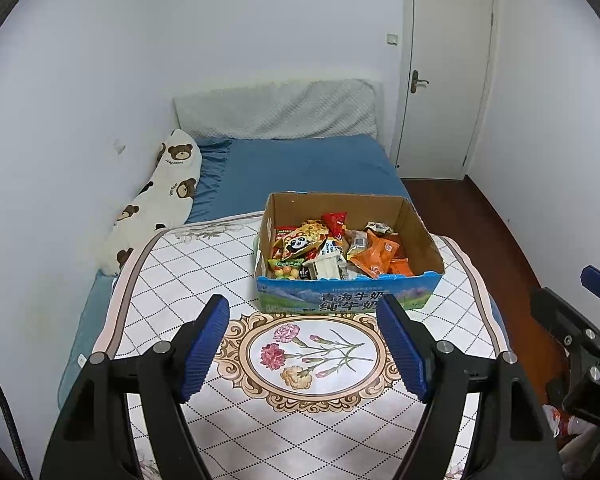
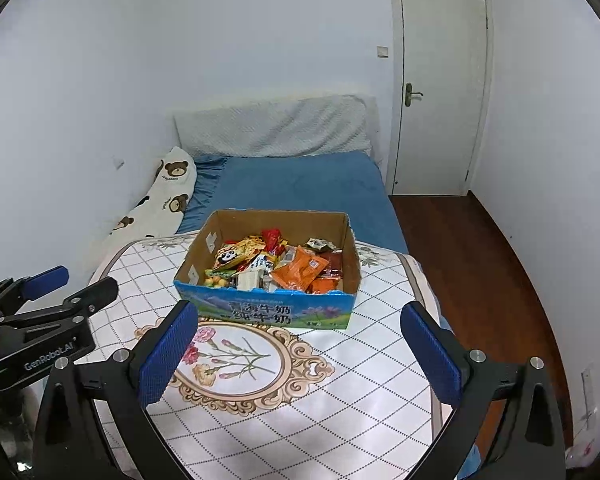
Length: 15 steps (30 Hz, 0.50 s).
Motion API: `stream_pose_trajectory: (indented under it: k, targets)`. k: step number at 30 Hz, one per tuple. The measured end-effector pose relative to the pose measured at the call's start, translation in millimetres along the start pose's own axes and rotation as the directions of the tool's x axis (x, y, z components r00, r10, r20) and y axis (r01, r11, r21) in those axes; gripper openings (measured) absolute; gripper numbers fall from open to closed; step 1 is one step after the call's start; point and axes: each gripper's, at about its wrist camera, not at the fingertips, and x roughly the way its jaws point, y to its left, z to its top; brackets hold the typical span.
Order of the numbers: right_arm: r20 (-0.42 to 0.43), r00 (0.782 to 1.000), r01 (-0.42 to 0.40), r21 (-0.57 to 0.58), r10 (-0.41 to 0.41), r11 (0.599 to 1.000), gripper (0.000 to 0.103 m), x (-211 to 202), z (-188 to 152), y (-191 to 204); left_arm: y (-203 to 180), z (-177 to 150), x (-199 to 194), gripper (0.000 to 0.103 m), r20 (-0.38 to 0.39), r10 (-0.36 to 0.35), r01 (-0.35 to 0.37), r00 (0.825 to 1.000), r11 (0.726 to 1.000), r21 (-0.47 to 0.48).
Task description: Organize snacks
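An open cardboard box (image 1: 420, 236) with a blue printed front stands on a white quilted mat (image 1: 188, 272) on the bed; it also shows in the right wrist view (image 2: 352, 264). It holds several snack packets: a panda packet (image 1: 300, 243), orange packets (image 1: 374, 254), a red packet (image 1: 335, 222). My left gripper (image 1: 302, 346) is open and empty, hovering over the mat just short of the box. My right gripper (image 2: 298, 354) is open and empty, also in front of the box. The left gripper shows at the left edge of the right wrist view (image 2: 56, 292).
The mat has a floral medallion (image 1: 312, 356) in front of the box. A blue sheet (image 1: 300, 168), a bear-print pillow (image 1: 160, 196) and a grey headboard cushion (image 1: 280, 112) lie beyond. A white door (image 1: 444, 76) and brown floor (image 2: 480, 280) are on the right.
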Motion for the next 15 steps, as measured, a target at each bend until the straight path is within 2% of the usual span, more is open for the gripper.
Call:
stream_pose_trajectory:
  k: [1,4,15]
  targets:
    - [-0.001,1.000,-0.001,-0.002,0.001,1.000,0.103,1.6,-0.7,1.0,-0.3,-0.4,0.5,0.076,0.001,0.001,-0.001,1.000,1.000,-0.001]
    - [0.001,1.000,0.002,0.002,-0.002,1.000,0.103,5.9,-2.1,0.6,1.0,1.6,9.2,0.100,-0.004,-0.011,0.010,1.000,1.000,-0.015]
    - [-0.007,0.999,0.048,0.011,-0.047,0.999,0.103,59.0,12.7,-6.5,4.2,20.9,56.3,0.100,-0.014,0.056,-0.056,0.998,0.998,-0.036]
